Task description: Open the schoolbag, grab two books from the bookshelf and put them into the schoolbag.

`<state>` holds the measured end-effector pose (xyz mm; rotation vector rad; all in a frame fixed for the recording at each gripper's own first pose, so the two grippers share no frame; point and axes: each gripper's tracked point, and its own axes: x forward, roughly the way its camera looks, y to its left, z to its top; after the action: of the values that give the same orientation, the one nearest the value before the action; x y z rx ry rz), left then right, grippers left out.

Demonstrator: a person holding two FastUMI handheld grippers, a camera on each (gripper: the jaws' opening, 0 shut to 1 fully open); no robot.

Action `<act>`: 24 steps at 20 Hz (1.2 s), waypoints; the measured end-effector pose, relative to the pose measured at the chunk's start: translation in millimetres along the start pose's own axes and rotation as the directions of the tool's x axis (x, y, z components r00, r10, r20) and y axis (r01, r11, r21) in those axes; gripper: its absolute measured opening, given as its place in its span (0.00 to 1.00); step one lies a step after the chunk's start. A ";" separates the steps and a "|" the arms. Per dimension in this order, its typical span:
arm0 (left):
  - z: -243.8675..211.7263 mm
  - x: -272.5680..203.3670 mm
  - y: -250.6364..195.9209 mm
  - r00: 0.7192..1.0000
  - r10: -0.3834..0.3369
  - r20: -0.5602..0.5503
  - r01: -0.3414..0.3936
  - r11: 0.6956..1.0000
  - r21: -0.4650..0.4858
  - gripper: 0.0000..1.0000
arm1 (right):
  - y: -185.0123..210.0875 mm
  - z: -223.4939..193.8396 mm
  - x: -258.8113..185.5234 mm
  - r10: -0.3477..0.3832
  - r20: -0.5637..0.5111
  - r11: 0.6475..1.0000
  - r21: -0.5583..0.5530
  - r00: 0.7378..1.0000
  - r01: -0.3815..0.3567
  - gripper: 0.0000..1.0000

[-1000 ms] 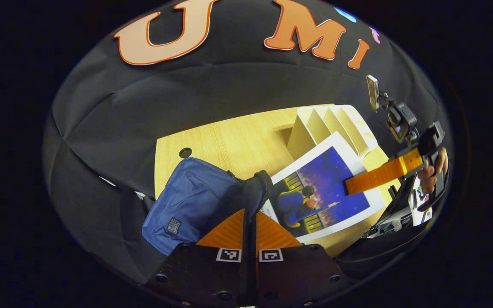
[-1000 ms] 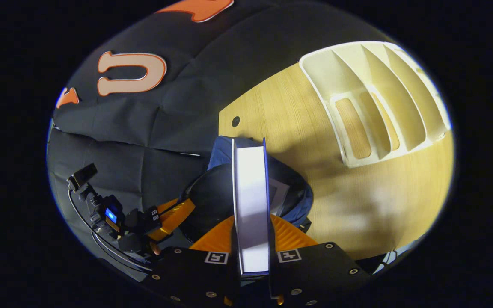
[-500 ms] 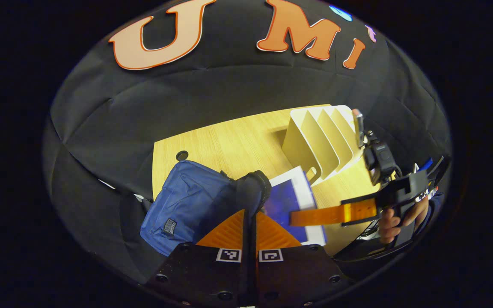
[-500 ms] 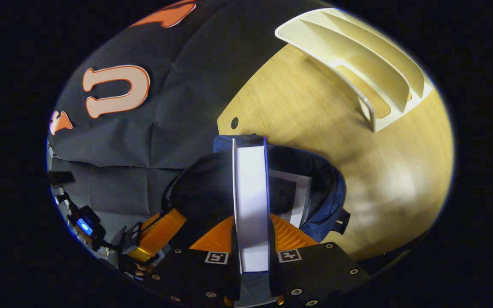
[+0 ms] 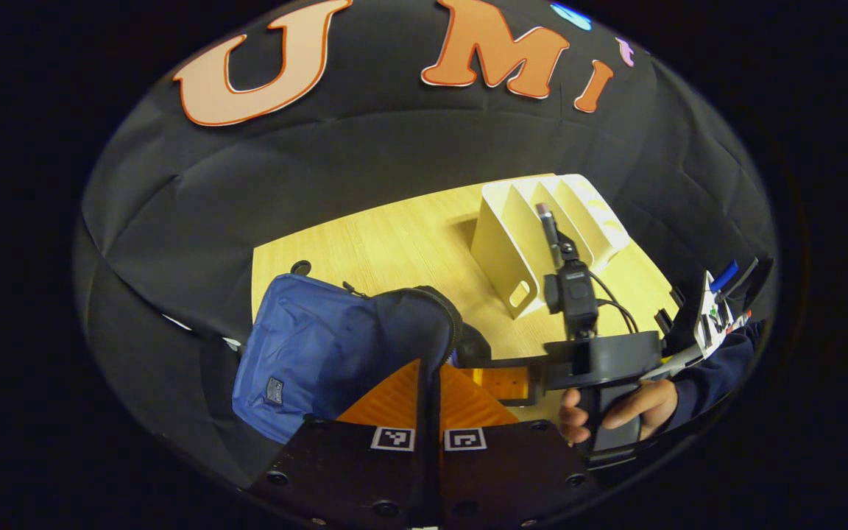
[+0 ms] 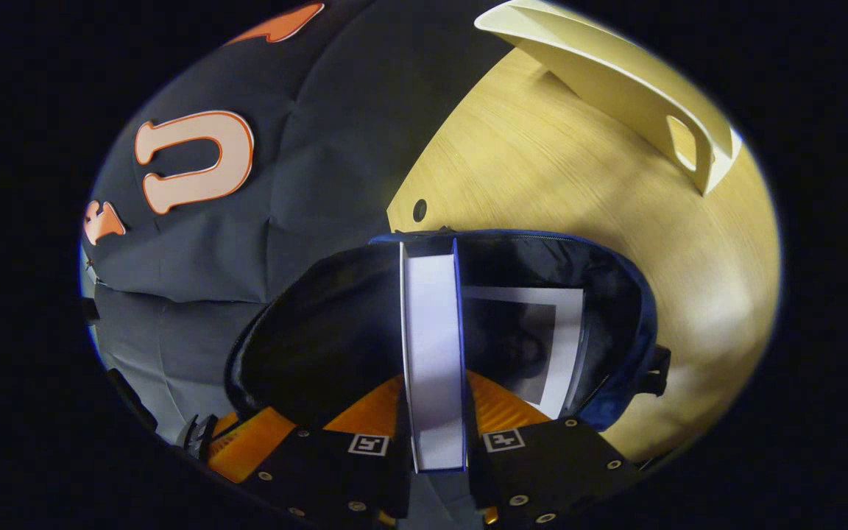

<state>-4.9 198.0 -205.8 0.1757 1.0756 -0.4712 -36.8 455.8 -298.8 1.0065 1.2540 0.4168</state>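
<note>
Right gripper (image 6: pixel 433 423) clamped on a book (image 6: pixel 433 353), edge-on between both fingers, its far end inside the open mouth of the bag (image 6: pixel 619 309). Just right of those jaws, a second book (image 6: pixel 560 346) already standing inside the bag against the dark lining. Beyond the jaws, up and to the right, the pale shelf (image 6: pixel 615 81) on the wooden table (image 6: pixel 542 177), well apart from the bag. Left gripper (image 5: pixel 430 394) closed on the bag's dark rim (image 5: pixel 431 324), fingers together with the fabric pinched between them, the blue bag (image 5: pixel 306 346) spreading left of and ahead of the jaws. Right of those jaws, the right gripper (image 5: pixel 501 383) reaching into the bag's mouth, held by a hand (image 5: pixel 615 412) in a dark sleeve. Farther ahead and to the right, the shelf (image 5: pixel 512 235) upright on the table (image 5: pixel 394 243).
</note>
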 end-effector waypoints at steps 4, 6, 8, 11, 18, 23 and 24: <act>-1.3 3.0 1.9 1.000 -0.001 -0.005 0.001 1.000 -0.023 0.01 | -15.2 -7.0 10.2 -0.094 -0.080 0.995 -0.031 0.992 0.091 0.45; -2.5 4.6 7.7 1.000 -0.003 -0.001 0.003 0.998 -0.057 0.01 | -19.4 -0.6 -3.8 -0.122 -0.087 0.992 -0.032 0.989 0.120 0.65; 2.4 5.1 8.7 1.000 -0.009 0.006 0.009 0.997 -0.081 0.01 | -26.6 9.3 -15.1 -0.152 -0.081 0.988 -0.037 0.985 0.150 0.96; 6.0 9.1 9.5 1.000 -0.003 0.012 0.003 0.997 -0.078 0.01 | -22.0 19.1 -22.8 -0.128 -0.071 0.992 -0.023 0.989 0.127 0.97; 4.5 15.9 8.1 1.000 -0.001 0.010 0.002 0.995 -0.098 0.01 | -43.7 17.7 -24.3 -0.185 -0.059 0.982 -0.057 0.981 0.182 0.97; -0.3 14.4 5.2 1.000 0.006 0.003 -0.005 0.996 -0.089 0.00 | -63.0 6.1 -3.0 -0.228 -0.097 0.973 -0.065 0.969 0.222 0.97; -1.5 14.4 5.8 1.000 0.009 0.002 -0.009 0.996 -0.083 0.01 | -66.7 2.9 1.1 -0.238 -0.098 0.970 -0.072 0.966 0.232 0.97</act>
<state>2.1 199.6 -219.6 0.1062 1.0896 -0.4178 -50.4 420.0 -353.5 0.7810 1.4306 0.3246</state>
